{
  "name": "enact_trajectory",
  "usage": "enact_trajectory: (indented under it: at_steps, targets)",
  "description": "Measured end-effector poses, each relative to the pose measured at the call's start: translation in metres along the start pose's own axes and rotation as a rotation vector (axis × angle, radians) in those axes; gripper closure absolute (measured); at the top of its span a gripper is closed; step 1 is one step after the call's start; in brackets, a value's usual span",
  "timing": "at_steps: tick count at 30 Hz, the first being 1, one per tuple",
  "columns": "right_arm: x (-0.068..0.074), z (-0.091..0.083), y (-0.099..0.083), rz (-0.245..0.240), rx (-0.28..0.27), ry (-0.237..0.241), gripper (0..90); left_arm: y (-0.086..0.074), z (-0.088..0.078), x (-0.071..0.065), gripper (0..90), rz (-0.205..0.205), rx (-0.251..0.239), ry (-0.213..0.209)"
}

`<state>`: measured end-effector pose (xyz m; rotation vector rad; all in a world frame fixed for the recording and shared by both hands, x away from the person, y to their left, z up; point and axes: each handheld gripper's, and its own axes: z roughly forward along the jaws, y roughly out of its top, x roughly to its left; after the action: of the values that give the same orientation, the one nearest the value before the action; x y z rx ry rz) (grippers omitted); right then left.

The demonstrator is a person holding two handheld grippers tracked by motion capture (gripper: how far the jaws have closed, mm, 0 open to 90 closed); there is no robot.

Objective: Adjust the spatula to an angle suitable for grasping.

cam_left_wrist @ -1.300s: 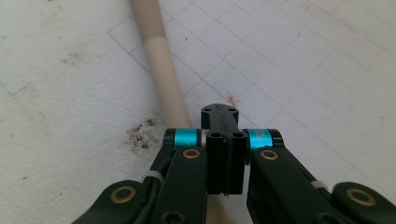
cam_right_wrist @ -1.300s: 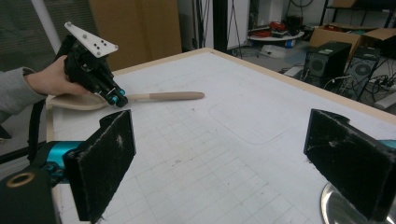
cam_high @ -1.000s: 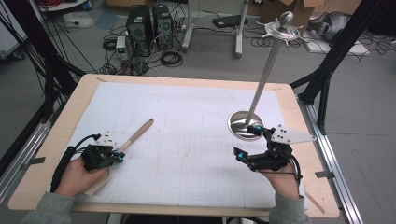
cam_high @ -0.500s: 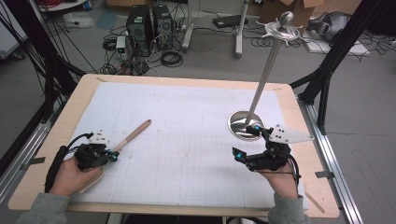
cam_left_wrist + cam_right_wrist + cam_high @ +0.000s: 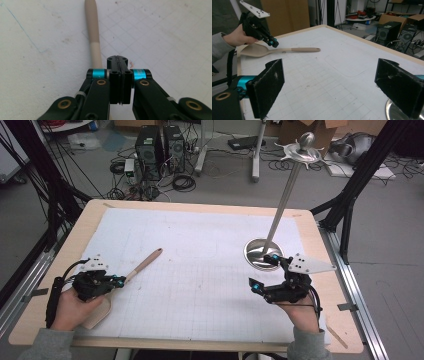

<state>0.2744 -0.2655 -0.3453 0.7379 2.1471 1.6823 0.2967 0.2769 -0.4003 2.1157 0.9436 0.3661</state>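
Observation:
A wooden spoon (image 5: 145, 262) lies on the white gridded mat at the front left, handle pointing to the far right, bowl (image 5: 97, 312) by the person's left hand. My left gripper (image 5: 120, 281) hovers over the spoon's neck, its jaws pressed together with nothing between them. In the left gripper view the handle (image 5: 93, 30) runs away from under the left gripper (image 5: 117, 60), a little to its left. My right gripper (image 5: 265, 271) stands open near the front right with nothing between its pads (image 5: 269, 85). From there the spoon (image 5: 287, 50) and the left gripper (image 5: 273, 43) show across the table.
A metal stand with a round base (image 5: 260, 252) and a tall slanting pole (image 5: 285, 200) rises just beyond the right gripper; its base (image 5: 397, 112) is close to the right pad. The wooden table edge (image 5: 200, 342) runs along the front. Cables and computers lie on the floor behind.
The left hand has drifted slightly left and up over the spoon. The spoon, the stand and the right gripper stay where they were.

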Motion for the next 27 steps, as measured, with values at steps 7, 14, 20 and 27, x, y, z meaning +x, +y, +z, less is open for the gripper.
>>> enact_trajectory:
  at_steps: [7, 14, 20, 27]
  targets:
    - [0.0, 0.001, 0.0, 0.0, 0.002, 0.005, 8.1, 0.005, -0.009, -0.005, 57.2, -0.031, -0.081, -0.015]
    - [0.0, 0.005, 0.002, -0.002, 0.005, 0.007, 8.1, 0.011, -0.017, -0.006, 19.2, -0.074, -0.108, 0.0]
    - [0.001, 0.008, 0.003, -0.006, 0.017, 0.014, 8.1, 0.012, -0.032, -0.008, 5.1, -0.102, -0.156, 0.024]
    - [0.004, 0.007, 0.005, -0.018, 0.007, 0.017, 8.1, 0.006, -0.038, -0.003, 1.7, -0.134, -0.153, 0.038]
